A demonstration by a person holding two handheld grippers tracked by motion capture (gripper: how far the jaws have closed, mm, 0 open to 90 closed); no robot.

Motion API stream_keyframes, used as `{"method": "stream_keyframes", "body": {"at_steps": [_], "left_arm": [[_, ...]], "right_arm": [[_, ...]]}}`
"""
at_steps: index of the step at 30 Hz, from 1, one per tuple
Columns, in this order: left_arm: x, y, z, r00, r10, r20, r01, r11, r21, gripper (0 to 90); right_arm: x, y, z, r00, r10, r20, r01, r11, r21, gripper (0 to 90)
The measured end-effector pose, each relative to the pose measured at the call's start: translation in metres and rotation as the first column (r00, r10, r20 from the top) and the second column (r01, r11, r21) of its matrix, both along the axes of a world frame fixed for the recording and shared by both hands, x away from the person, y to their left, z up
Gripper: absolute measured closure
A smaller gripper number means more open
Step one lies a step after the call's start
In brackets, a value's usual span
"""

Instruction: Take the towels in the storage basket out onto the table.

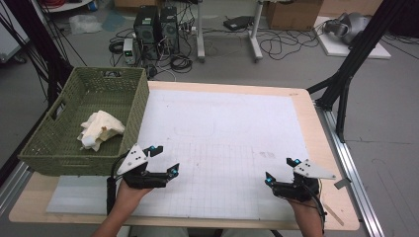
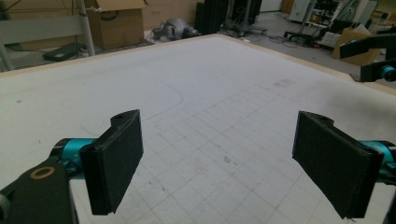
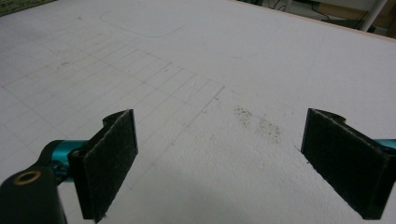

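Green woven basket (image 1: 59,143) sits at the bench's (image 1: 306,106) far-left corner, partly overhanging the left edge; a crumpled white cloth (image 1: 100,129) lies inside it on the basket floor, toward the near wall. Left gripper (image 1: 165,159) is just beside the basket's near-right corner, over the white gridded mat (image 1: 222,128), jaws spread wide, holding nothing; in the left gripper view (image 2: 217,161) both black pads stand well apart with bare mat between. Right gripper (image 1: 280,170) is well apart from the basket, near the bench's near-right corner, also over the mat, jaws wide apart and empty; right gripper view (image 3: 219,163) shows a grey smudge (image 3: 259,123) on the mat between the pads. Cloth touches neither gripper.
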State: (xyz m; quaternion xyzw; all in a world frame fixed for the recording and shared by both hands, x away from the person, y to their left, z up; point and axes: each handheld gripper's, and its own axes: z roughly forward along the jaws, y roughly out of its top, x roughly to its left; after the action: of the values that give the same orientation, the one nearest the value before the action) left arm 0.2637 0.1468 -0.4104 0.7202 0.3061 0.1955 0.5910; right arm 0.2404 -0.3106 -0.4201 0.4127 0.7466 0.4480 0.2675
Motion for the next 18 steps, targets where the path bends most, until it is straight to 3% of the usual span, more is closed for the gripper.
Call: {"method": "stream_keyframes", "body": {"at_steps": [9, 18], "left_arm": [[-0.002, -0.002, 0.032, 0.9998, -0.015, 0.016, 0.016, 0.9996, -0.021, 16.0], [0.001, 0.014, 0.069, 0.9987, -0.006, 0.051, 0.009, 0.9982, -0.059, 15.5]], "right_arm": [[0.001, 0.000, -0.001, 1.0000, -0.001, -0.009, 0.001, 1.0000, 0.002, 10.0], [0.000, 0.000, -0.001, 1.0000, -0.003, -0.007, 0.003, 1.0000, -0.003, 10.0]]}}
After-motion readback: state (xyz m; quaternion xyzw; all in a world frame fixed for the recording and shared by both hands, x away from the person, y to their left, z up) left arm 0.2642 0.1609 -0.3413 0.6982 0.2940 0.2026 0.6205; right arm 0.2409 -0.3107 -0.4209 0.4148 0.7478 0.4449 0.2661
